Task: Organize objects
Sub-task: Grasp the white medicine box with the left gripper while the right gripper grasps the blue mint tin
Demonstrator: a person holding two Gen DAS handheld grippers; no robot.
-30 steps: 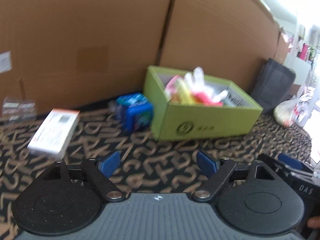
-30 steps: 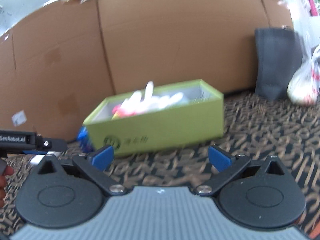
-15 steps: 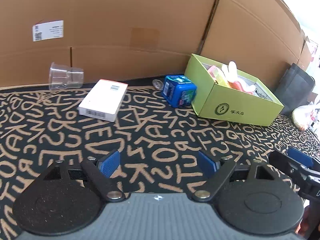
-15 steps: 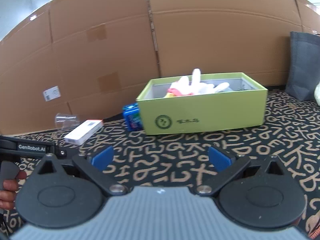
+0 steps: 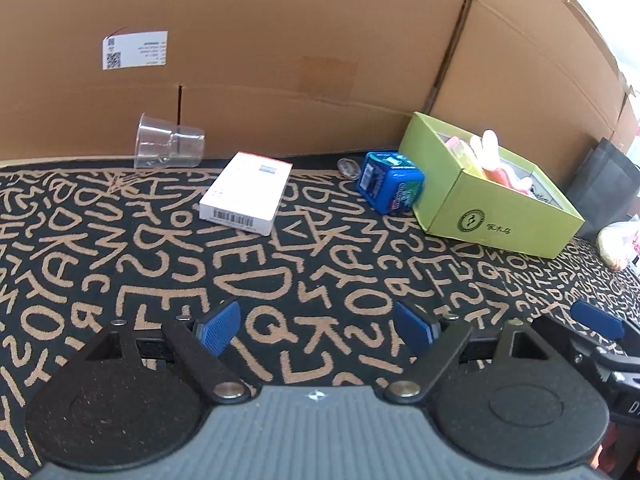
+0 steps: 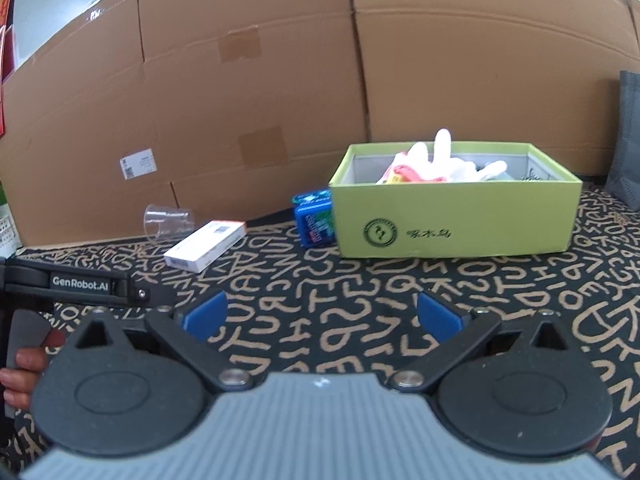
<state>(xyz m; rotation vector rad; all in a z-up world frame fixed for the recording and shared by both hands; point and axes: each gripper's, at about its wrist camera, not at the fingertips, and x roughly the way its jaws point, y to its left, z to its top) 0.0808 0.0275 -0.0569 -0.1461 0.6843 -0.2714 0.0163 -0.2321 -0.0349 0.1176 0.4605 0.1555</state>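
**Green box and loose objects on the lettered cloth**

Green box (image 5: 496,220), open-topped, stands on the black cloth (image 5: 280,264) patterned with tan letters, close before the cardboard wall (image 5: 280,40). It holds a heap of white, pink and yellow items (image 6: 436,164) that rise above its rim. Touching or just beside its left end sits a blue container (image 5: 390,186), tipped at an angle; a small round metallic object (image 5: 347,167) lies just behind that. Farther left lies a flat white carton (image 5: 248,192) with a barcode on its near edge, and beyond it a clear plastic cup (image 5: 168,147) rests on its side against the wall. A dark bag (image 5: 600,188) stands to the right of the box.

Left gripper (image 5: 318,326) hovers over bare cloth, jaws spread wide, nothing between them. Right gripper (image 6: 322,314) is likewise spread wide and empty, facing the box's long side, well short of it.
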